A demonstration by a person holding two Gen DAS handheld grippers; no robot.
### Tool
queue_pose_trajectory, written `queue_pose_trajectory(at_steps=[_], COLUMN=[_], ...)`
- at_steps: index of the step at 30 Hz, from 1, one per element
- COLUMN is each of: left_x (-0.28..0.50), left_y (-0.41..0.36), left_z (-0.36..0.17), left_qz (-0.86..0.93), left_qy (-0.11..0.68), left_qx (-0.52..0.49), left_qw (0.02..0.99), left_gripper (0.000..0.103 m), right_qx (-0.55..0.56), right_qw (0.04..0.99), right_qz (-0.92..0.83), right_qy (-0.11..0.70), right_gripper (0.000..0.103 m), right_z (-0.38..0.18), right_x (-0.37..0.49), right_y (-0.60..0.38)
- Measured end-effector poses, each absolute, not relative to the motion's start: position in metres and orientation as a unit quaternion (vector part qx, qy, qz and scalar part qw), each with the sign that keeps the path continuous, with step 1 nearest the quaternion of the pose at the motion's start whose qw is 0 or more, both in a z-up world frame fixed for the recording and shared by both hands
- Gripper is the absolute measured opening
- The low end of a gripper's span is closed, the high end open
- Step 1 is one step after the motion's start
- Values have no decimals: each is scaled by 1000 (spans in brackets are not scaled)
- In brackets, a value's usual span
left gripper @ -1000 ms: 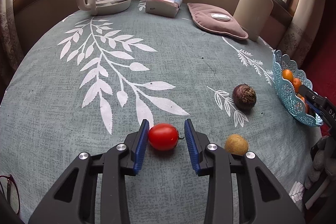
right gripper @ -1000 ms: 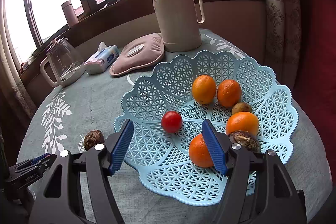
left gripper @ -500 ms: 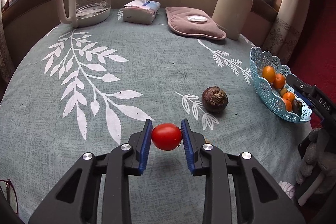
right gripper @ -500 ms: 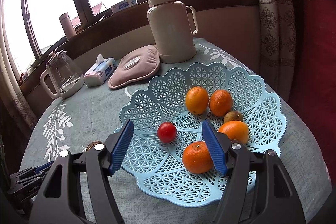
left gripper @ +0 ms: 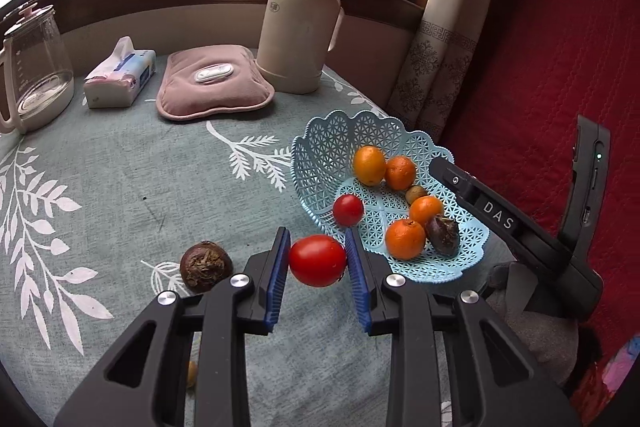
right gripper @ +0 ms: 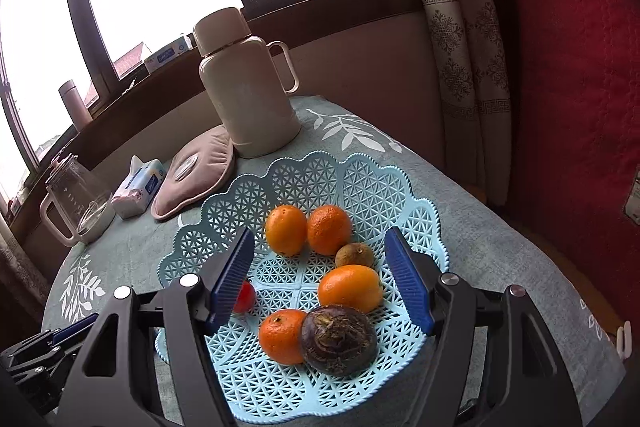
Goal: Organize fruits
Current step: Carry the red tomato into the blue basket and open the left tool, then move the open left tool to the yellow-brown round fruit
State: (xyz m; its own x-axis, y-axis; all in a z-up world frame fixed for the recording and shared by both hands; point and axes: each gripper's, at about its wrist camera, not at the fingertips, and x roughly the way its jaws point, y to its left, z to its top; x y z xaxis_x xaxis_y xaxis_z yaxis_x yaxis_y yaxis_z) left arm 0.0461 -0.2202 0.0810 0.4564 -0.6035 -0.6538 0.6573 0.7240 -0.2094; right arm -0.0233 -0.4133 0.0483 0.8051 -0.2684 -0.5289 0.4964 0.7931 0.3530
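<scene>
Held tomato: the large red tomato (left gripper: 317, 260) is sitting clamped between the blue pads of the left hand-held gripper (left gripper: 318, 277), lifted off the desk (left gripper: 120, 187) just short of the basket's near rim.
Basket: the pale blue lattice basket (right gripper: 360, 183) is holding four oranges (right gripper: 285, 229), a small red tomato (left gripper: 348, 209), a small brown fruit (right gripper: 354, 255) and a dark purple wrinkled fruit (right gripper: 338, 339) that is leaning on the nearest orange.
Right hand-held gripper (right gripper: 320, 281): it is hanging over the basket with its jaws apart and nothing between the pads.
Loose fruit: a dark brown wrinkled fruit (left gripper: 205, 266) is lying on the desk just left of the left hand-held gripper.
Change: a second ago the tomato was lying on the cloth between open jaws; now they are gripping it, it is up in the air, and the basket is looming far closer in the left wrist view. The yellowish fruit that lay beside the tomato is now only peeking out under the left finger.
Writing: the right hand-held gripper's body is showing "DAS" (left gripper: 498, 215) in white letters; the print on the tissue pack (left gripper: 120, 77) is too small to read.
</scene>
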Motion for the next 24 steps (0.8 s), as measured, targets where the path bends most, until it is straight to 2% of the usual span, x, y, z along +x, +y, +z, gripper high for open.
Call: queue_pose_trajectory(at_steps=[9,12,14,16,20,24], left_x=[52,54,53,51,52,54], left_y=[-255,-253,-250,-248,-242,-231], left_z=[65,63,65,67,68,68], left_qz=[-410,-415,-417,-410,-403,-392], left_qy=[383,384,380,371,371,372], left_qx=[38,25,19,23,19,9], left_qw=[827,825,826,833,836,841], left_gripper=[31,44,51,63,66,82], right_qx=[256,255,252,251,251,250], right_qw=[913,913,914,915,915,915], right_qz=[-218,-219,-219,-218,-219,-219], right_qy=[231,231,229,229,228,228], right_gripper=[69,70,76,77,77,77], right_z=[45,44,45,44,44,44], right_x=[-24,-25,-24,-24,-24,-24], right_y=[-418,-418,-416,-415,-415,-416])
